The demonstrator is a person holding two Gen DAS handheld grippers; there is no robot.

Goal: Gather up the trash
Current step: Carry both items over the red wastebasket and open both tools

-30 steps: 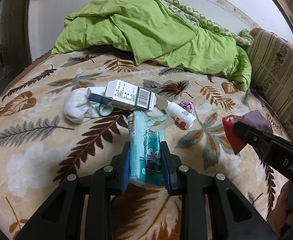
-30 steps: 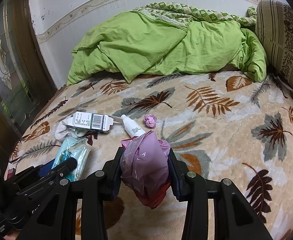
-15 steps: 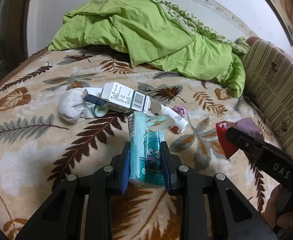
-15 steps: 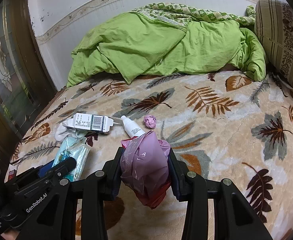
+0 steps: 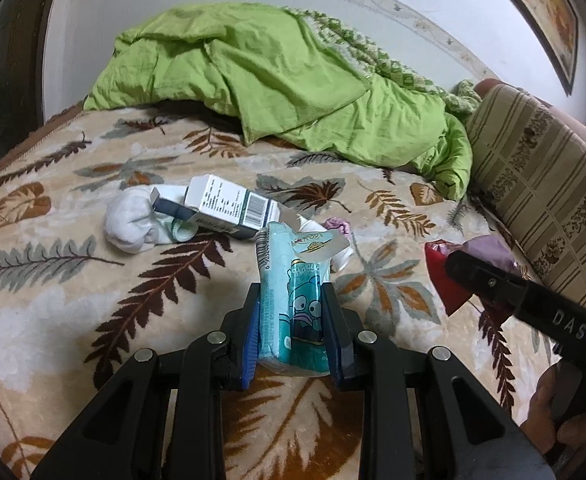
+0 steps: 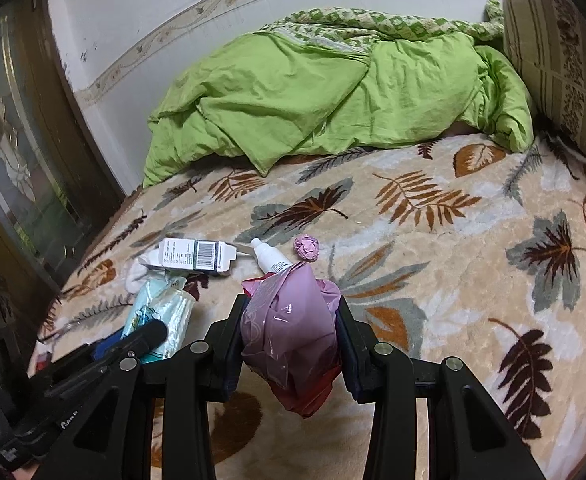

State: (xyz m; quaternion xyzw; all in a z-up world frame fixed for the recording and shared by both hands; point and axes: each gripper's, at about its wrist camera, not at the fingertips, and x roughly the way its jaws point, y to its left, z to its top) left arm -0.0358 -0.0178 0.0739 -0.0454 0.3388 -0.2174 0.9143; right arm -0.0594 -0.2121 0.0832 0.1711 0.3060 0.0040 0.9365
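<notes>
"das" stands in white on the right tool (image 5: 469, 276).

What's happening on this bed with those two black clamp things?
A person is picking up trash with a handheld gripper in each hand. The left gripper is clamped on a teal tissue packet, and the right gripper is clamped on a bunched pink plastic bag. On the leaf-patterned blanket lie a white carton, a small white bottle, a crumpled pink wad and a white sock.
</notes>
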